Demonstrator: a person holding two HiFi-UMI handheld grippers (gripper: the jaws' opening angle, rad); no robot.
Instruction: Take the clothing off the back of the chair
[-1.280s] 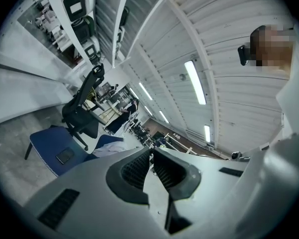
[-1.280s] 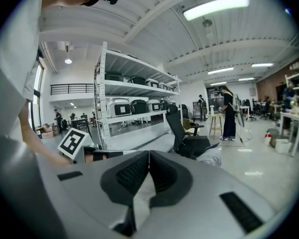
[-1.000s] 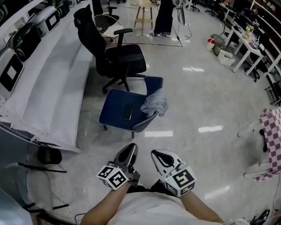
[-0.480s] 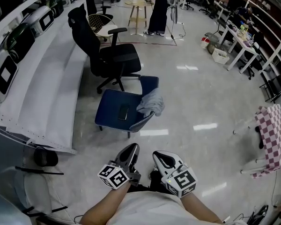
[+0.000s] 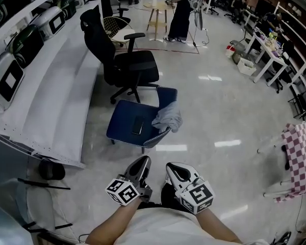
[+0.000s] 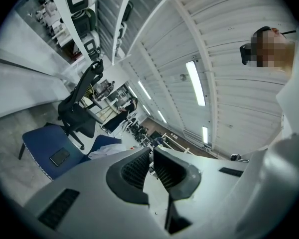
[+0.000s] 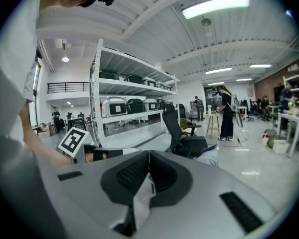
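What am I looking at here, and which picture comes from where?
A person holds hand tongs in each hand; there is no robot arm. The head view looks down from a camera on the person's head: left tongs and right tongs show at the bottom, both shut and empty. Each gripper view comes from a camera riding on that tool, looking along its jaws. On the floor ahead stands a blue chair with a dark phone on its seat and grey clothing draped at its back. A black office chair stands beyond.
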